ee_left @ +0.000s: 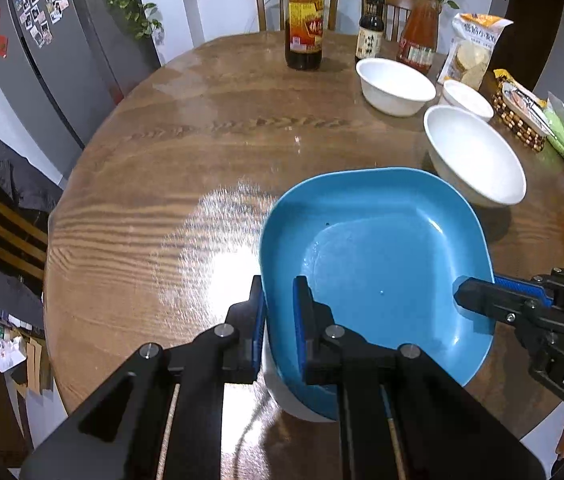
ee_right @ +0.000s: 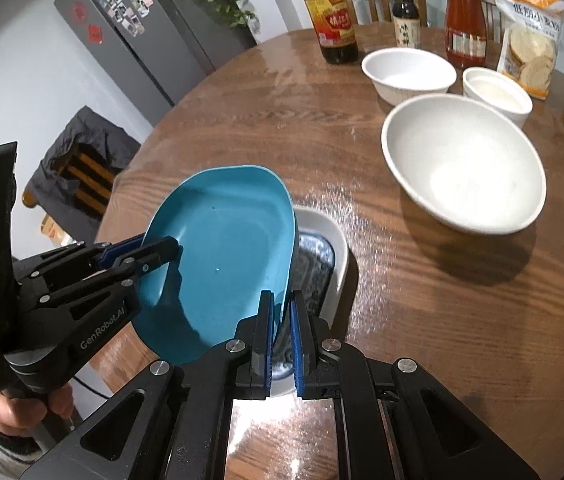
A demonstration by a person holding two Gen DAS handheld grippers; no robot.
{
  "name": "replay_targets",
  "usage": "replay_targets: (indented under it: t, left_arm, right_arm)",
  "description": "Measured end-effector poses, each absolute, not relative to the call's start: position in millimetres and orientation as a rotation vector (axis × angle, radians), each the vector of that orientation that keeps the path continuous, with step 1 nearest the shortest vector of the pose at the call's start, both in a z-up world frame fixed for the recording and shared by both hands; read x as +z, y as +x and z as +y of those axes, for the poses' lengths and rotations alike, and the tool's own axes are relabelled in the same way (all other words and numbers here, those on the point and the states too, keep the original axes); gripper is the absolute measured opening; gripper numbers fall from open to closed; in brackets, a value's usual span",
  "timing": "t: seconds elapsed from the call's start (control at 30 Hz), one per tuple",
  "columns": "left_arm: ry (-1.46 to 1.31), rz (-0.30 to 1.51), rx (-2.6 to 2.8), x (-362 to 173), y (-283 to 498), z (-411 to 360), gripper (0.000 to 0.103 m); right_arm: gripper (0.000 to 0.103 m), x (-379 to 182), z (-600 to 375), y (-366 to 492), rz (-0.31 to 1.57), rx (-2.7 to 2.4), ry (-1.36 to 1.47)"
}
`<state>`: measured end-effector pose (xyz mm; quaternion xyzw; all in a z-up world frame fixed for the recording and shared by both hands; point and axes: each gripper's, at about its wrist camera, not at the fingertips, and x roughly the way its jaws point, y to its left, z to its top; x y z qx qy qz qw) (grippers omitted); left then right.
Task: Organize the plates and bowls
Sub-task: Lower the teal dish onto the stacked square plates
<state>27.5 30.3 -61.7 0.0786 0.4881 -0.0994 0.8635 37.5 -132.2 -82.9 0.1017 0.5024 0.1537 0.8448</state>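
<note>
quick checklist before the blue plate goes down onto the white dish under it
1. Left hand-held gripper shut on the blue plate rim: ok.
2. Right hand-held gripper shut on the opposite rim: ok.
3. White patterned dish sits under the plate: ok.
4. Plate level with the dish: not ok, it looks tilted in the right wrist view.
5. Large white bowl stands apart from the drop spot: ok.
6. Dish interior free of anything: cannot tell, mostly hidden.
</note>
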Motion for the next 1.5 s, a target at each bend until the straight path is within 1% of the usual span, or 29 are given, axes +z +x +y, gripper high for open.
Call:
replay_targets:
  t: [0.47,0.8,1.2,1.23,1.5]
  left_arm:
    - [0.182,1.084,-0.203,-85.1,21.8,25.5,0.013]
    - [0.207,1.109,-0.198,-96.8,25.9,23.6,0.013]
    - [0.219,1.104,-0.207,-101.1,31.3,22.4,0.014]
    - [0.218,1.099,-0.208,-100.9,32.8,22.8,0.014]
    - [0.249,1.051,-0.195,-101.1,42.7,17.0,0.014]
  right_arm:
    - [0.01,-107.3,-134.8,36.2,1.16,0.306,0.218]
    - [0.01,-111.7,-128.2,38.6,1.178,0.287,0.188]
    - [0.01,-113.6,-115.1,46.4,1.2,0.254,0.142]
    - [0.01,-113.7,-114.8,47.3,1.235,0.261,0.15]
    - [0.01,-114.1,-116.1,64.5,1.215,0.239,0.147]
